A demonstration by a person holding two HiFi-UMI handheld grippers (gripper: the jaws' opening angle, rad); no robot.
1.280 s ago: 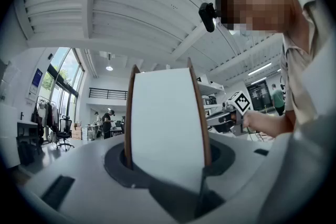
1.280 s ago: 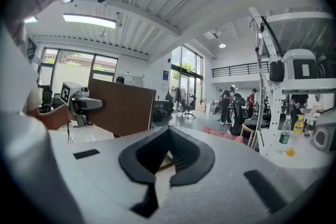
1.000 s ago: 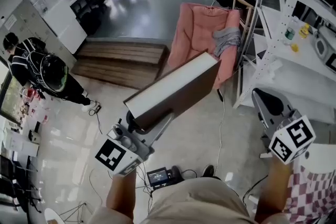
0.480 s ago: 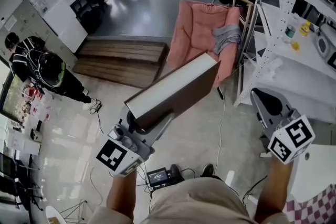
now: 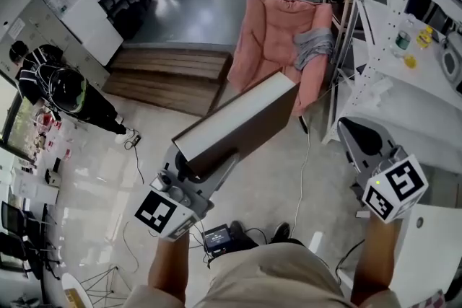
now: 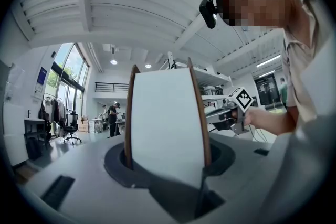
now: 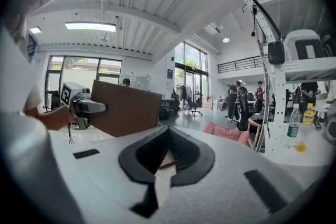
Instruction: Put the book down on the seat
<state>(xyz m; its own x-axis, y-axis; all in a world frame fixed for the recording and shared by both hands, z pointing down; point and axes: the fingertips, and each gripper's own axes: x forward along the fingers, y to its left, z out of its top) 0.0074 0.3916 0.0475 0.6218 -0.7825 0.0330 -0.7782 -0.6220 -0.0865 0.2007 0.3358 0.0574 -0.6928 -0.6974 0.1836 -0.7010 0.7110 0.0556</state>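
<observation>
A large book (image 5: 238, 119) with brown covers and a white page edge sticks out forward and up from my left gripper (image 5: 184, 173), which is shut on its lower end. In the left gripper view the book (image 6: 165, 123) stands upright between the jaws and fills the middle. The pink seat (image 5: 278, 47) stands beyond the book's far end, with a grey cloth (image 5: 312, 50) on its right side. My right gripper (image 5: 361, 144) hangs to the right, shut and empty. Its own view shows the book (image 7: 128, 107), the left gripper (image 7: 84, 105) and the seat (image 7: 228, 132).
A low wooden platform (image 5: 173, 76) lies left of the seat. A white rack (image 5: 390, 61) with bottles stands at the right, with a wooden chair (image 5: 336, 3) behind the seat. A cable (image 5: 307, 169) runs over the floor. A person in dark clothes (image 5: 65, 94) is at the left.
The view has shifted slightly, and the checked cloth at the lower right has slid out of sight. The book and both grippers keep nearly the same pose.
</observation>
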